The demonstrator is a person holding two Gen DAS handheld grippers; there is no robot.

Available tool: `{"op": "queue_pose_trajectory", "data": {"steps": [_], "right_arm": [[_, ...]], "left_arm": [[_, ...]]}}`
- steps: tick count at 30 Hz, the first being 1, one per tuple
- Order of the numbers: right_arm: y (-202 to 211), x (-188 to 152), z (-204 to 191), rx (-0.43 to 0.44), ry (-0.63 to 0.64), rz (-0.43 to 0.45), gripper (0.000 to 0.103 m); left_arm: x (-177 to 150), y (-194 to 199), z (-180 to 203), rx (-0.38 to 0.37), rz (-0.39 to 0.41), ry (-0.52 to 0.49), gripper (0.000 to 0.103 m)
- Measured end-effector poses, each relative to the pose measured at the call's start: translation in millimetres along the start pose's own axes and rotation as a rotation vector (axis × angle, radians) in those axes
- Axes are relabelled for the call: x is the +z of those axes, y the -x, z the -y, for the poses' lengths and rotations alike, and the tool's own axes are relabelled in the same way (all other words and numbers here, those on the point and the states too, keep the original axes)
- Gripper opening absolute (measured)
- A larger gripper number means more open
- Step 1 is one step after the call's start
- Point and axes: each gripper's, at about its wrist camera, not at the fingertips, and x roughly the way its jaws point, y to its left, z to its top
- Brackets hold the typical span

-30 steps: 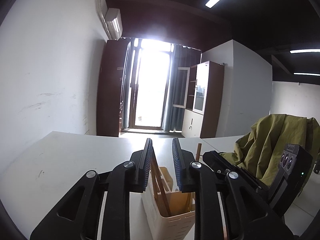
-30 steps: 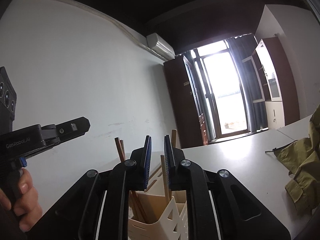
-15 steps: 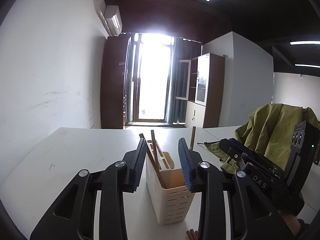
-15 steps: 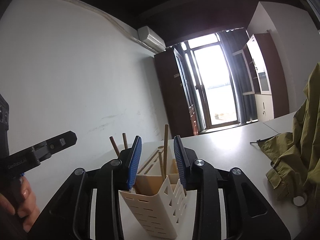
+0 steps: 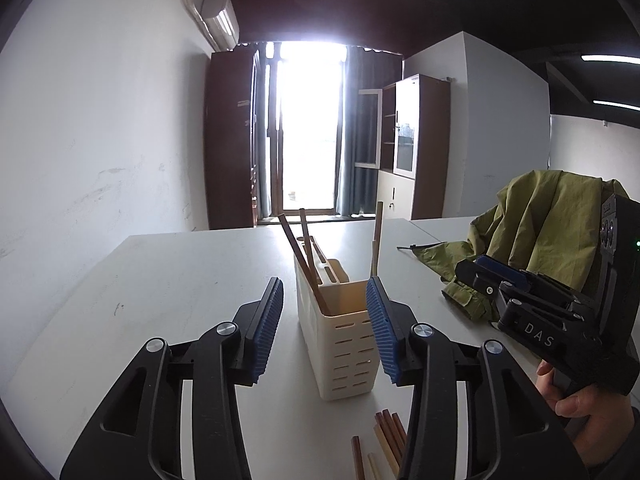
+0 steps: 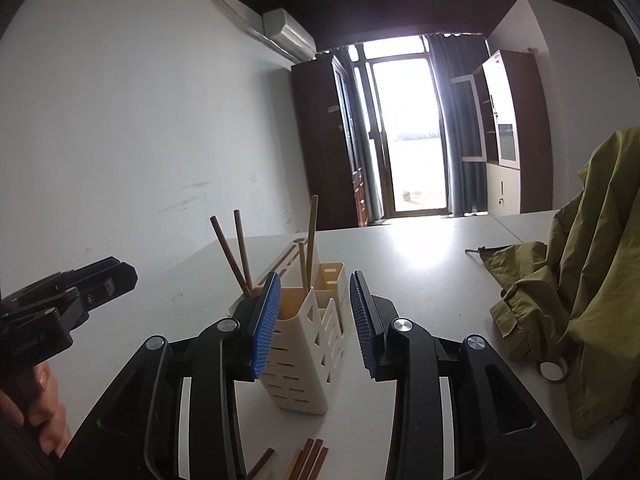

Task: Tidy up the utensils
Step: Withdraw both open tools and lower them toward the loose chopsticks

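several loose chopsticks point(image 5: 387, 438) lie below my right gripper point(image 6: 314, 320), pointing ahead along its empty, parted jaws; my left gripper point(image 5: 324, 326) also gapes.

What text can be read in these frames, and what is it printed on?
"DAS": on the body of the right tongs, left wrist view.
Pale lettering on the body of the left tongs, right wrist view: too blurred to read.
No other readable text.

Both grippers hang side by side, pointing forward: left gripper point(image 5: 325, 322) wide open, right gripper point(image 6: 314, 322) wide open too, both empty.
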Motion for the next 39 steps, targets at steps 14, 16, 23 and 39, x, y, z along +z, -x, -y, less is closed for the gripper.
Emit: {"op": "queue_pose_trajectory", "data": {"steps": [14,16,23,39], "right_arm": [[-7.0,-35.2,2.3,-0.050,0.018,-0.172,0.052],[-10.4,-39.9,2.8,-0.057,0.026,-0.197,0.052],[-25.6,-58.0,4.0,-0.096,0.023,-0.298,0.052],[-65.2,-103.2,15.6,-0.118,-0.015,-0.537,0.052]], "left_arm": [[-38.7,-11.8,11.1,-0.010,-0.160,-0.018,0.049],[-45.7,-15.9,9.2,-0.012,-0.187,-0.011,0.049],[-68.8,-29.3,7.5,-0.021,-0.273,-0.028,0.049],[-110.7,-70.0,12.6,-0.049,-0.434,-0.088,0.049]]}}
